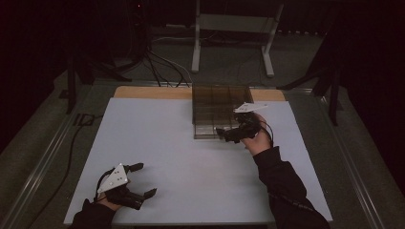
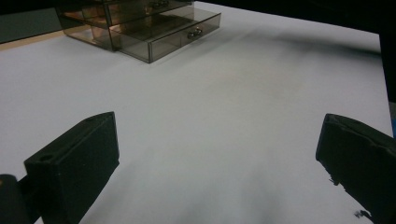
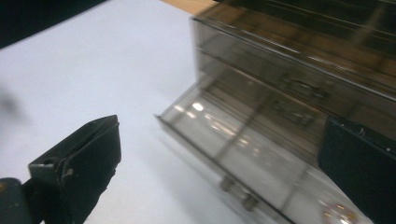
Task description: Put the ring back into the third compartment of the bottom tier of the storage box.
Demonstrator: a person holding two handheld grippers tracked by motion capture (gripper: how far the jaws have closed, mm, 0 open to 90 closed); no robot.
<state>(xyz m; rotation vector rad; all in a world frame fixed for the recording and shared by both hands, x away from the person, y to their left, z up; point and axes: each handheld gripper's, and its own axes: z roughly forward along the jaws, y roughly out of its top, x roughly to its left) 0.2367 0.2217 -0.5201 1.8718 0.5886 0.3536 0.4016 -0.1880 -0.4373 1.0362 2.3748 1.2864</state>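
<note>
A smoky see-through drawer box (image 1: pixel 219 102) stands at the back middle of the white table (image 1: pixel 167 143). Its bottom drawer (image 1: pixel 206 131) is pulled out toward me, and I see nothing inside it. In the right gripper view the drawer (image 3: pixel 243 140) lies open below the jaws, its small metal handle (image 3: pixel 238 191) at the front. My right gripper (image 1: pixel 223 135) hovers just right of the drawer front, jaws wide apart and holding nothing. My left gripper (image 1: pixel 147 179) rests near the table's front left, open and holding nothing. From there the drawer box (image 2: pixel 140 23) is far off.
A strip of wooden tabletop (image 1: pixel 153 92) shows behind the white sheet. Beyond the table stand a metal frame (image 1: pixel 234 28) and cables (image 1: pixel 157 67) on the floor. Bare white surface (image 2: pixel 233 93) stretches between the left gripper and the box.
</note>
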